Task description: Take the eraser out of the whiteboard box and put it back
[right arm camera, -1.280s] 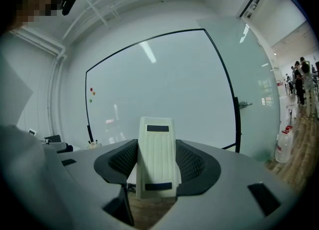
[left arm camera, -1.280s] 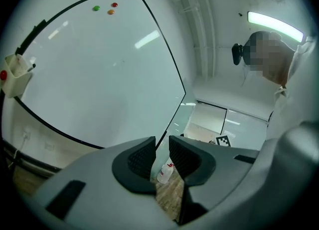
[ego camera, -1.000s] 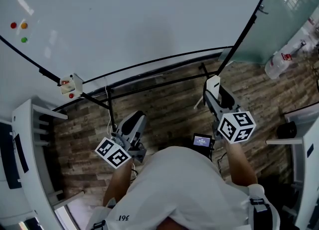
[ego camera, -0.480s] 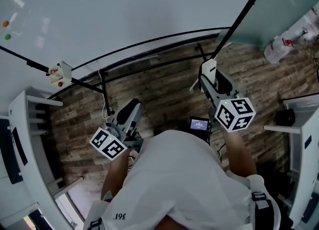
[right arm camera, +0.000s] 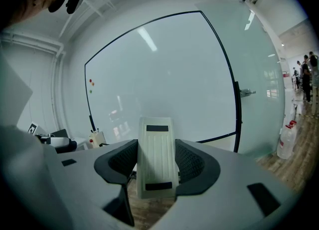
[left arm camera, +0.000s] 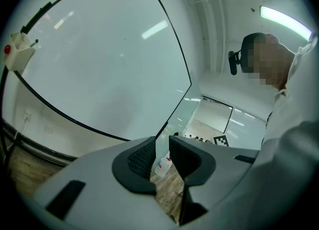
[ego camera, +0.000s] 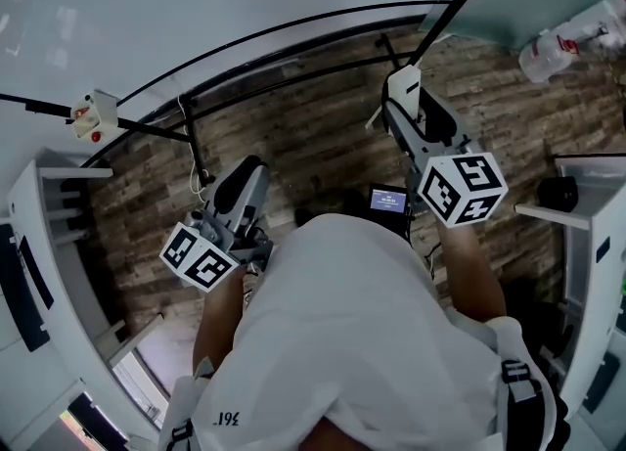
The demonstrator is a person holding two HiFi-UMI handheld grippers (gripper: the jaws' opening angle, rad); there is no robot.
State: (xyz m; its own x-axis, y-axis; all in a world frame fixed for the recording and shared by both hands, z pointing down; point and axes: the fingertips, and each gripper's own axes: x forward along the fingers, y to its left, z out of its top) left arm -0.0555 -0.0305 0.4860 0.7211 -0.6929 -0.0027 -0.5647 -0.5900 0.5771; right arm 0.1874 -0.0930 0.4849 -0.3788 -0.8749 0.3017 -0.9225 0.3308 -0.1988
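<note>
Whiteboard box (ego camera: 93,114) drifted left in view | right claw (right arm camera: 157,150) — gripping eraser (right arm camera: 157,166)

Open air before whiteboard box (ego camera: 90,114)

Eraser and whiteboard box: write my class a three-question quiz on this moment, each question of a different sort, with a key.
1. True or false: the eraser lies in the whiteboard box.
2. What does the left gripper hold? A) a marker B) nothing C) the eraser
3. Fill in: the right gripper is shut on the ____.
Key: 1 false; 2 B; 3 eraser.
</note>
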